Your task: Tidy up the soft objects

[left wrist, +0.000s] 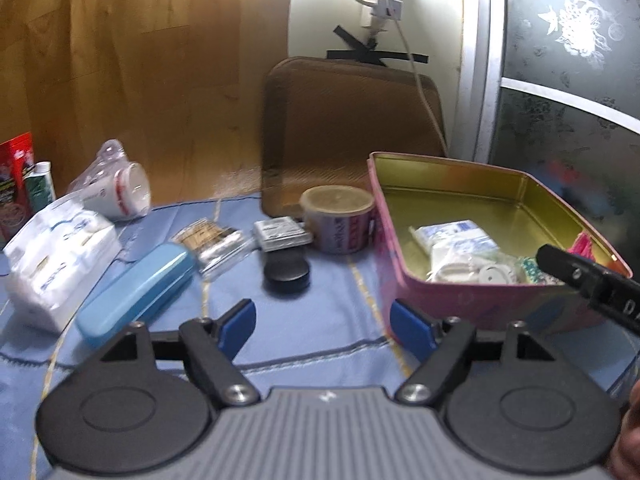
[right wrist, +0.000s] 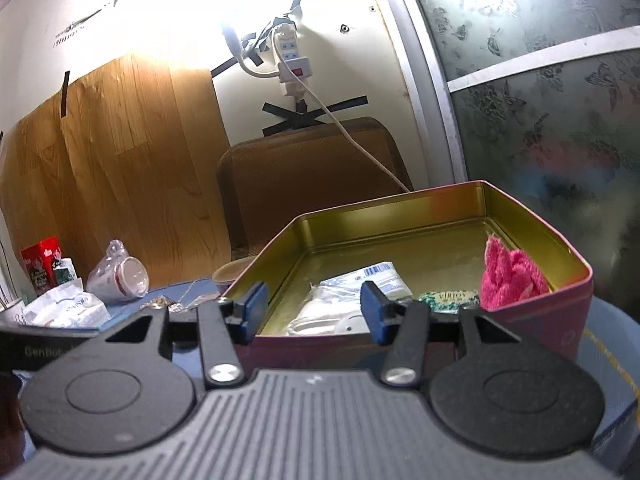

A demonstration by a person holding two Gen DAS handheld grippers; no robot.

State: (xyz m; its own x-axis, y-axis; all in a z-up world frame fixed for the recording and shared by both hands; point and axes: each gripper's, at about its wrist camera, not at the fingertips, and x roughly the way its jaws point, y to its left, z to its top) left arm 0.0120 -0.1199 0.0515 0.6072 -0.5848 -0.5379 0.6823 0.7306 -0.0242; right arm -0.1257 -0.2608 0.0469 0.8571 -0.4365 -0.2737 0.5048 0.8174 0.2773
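Hovering released and empty, left gripper and right gripper risk knocking the pink rectangular metal tin sideways.

Red carton cut by left edge; white pieces in tin blurred, unidentifiable.

I count one pink tin, lower right of my left view. Inside it: one white packet, one pink cloth, one green packet; the other white bits there are too jumbled to count. On the blue cloth at left and centre: one tissue pack, one blue case, one cup, one black disc, one round tub, one red box.
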